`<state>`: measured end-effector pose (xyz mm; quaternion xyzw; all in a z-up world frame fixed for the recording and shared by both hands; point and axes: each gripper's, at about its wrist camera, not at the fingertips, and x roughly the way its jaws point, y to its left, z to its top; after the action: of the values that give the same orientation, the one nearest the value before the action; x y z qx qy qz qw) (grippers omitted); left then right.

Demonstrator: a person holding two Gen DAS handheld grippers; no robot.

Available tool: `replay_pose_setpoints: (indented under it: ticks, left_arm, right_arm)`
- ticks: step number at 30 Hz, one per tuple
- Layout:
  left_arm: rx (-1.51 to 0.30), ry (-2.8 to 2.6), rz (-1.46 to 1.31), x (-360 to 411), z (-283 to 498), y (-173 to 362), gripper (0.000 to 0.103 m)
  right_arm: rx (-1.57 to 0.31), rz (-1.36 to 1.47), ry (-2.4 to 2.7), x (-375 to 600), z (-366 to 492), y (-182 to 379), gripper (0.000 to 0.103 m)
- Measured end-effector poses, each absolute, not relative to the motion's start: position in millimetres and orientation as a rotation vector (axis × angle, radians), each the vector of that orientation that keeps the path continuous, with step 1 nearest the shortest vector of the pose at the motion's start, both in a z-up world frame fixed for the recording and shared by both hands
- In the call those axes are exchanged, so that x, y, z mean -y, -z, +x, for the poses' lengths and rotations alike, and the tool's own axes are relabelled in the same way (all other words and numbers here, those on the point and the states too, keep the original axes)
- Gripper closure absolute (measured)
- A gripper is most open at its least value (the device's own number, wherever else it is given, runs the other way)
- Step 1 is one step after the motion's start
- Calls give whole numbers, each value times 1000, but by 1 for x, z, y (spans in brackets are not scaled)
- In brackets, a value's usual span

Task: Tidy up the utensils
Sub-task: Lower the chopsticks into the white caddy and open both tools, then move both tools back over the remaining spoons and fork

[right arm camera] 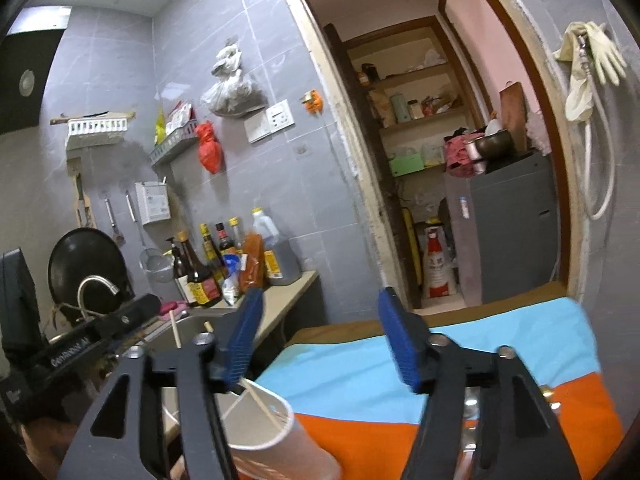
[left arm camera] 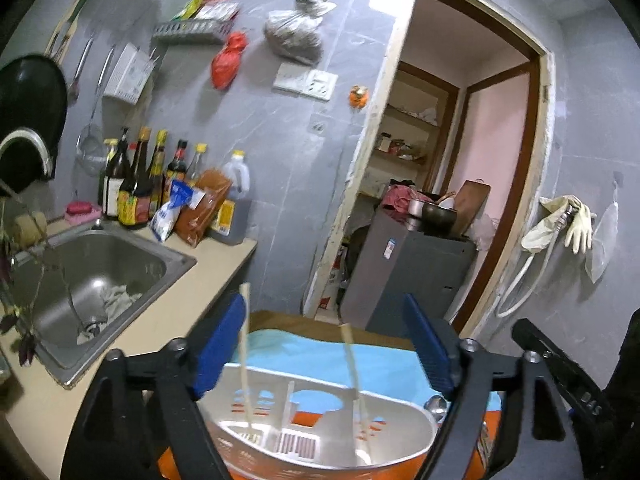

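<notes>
Heads up on where things sit right now. Your left tongs (left arm camera: 324, 344) are spread wide with nothing between the blue pads, hanging right over the white slotted plastic utensil caddy (left arm camera: 320, 432). That caddy sits on the tabletop (left arm camera: 340, 356), which is covered by a light blue and orange cloth. Two pale wooden chopsticks (left arm camera: 245, 356) stand in it, long axis close to upright, one toward the caddy's left end, one toward its right. There's also a shiny metal spoon (left arm camera: 436, 405) just past the caddy's right end, on the cloth.

Your right tongs (right arm camera: 320, 336) are open too and hold nothing. Below their left finger is a white paper cup (right arm camera: 272, 436) with a couple of thin wooden chopsticks (right arm camera: 262, 402) lying slanted inside it.

So the left side looks nearer to the caddy and the right side nearer to the cup. My guess is the cup sticks go next, and the slant means you'd pinch them across the shaft.

Readable text: "GenRobot AI" on the black arm of the other gripper in the right view. The bottle labels are too blurry.
</notes>
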<state>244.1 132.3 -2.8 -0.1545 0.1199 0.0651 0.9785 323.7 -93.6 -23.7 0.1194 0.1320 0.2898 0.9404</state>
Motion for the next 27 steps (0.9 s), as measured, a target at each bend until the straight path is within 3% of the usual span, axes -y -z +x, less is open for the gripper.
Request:
replay_pose_setpoints:
  ticks: [2,10,27]
  left_arm:
    - [-238,-135,-273,-116,244,-4,12]
    - [-222,-89,-166,-59,249,-13,9]
    - [-356,47,-123,48,288,31,9]
  right_arm:
    - [-264,234,-573,109,322,18,23]
    - [-260,177,-507,168,318,8,4]
    - [-362,108,-373,270,329,52,1]
